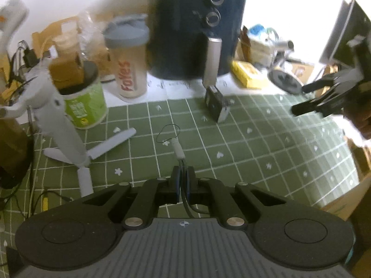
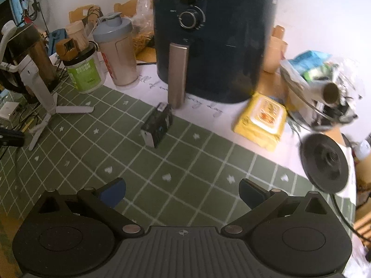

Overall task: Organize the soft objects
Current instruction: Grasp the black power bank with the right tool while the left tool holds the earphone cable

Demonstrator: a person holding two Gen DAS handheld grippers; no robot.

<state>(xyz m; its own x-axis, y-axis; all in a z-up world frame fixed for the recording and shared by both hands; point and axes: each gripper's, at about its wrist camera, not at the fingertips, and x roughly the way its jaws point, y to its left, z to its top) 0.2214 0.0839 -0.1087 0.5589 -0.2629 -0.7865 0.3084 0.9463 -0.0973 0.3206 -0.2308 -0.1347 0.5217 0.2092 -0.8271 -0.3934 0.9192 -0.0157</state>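
My left gripper (image 1: 183, 173) is shut on a thin dark cable. The cable's grey plug end (image 1: 178, 150) sticks out past the fingertips, with a thin black loop (image 1: 168, 134) beyond it over the green checked mat (image 1: 255, 143). The cable's other end trails back under the jaws. My right gripper (image 2: 182, 191) is open and empty, held above the mat (image 2: 185, 162). It also shows in the left wrist view (image 1: 308, 99) at the far right, jaws apart. A yellow pack of wipes (image 2: 260, 120) lies on the white counter beside the mat.
A dark air fryer (image 2: 213, 37) stands at the back. A shaker bottle (image 2: 118, 53), a green tub (image 2: 84, 71) and a white tripod stand (image 2: 44, 97) stand at the left. A small black box (image 2: 157, 125) sits on the mat. A kettle base (image 2: 324, 162) is at the right.
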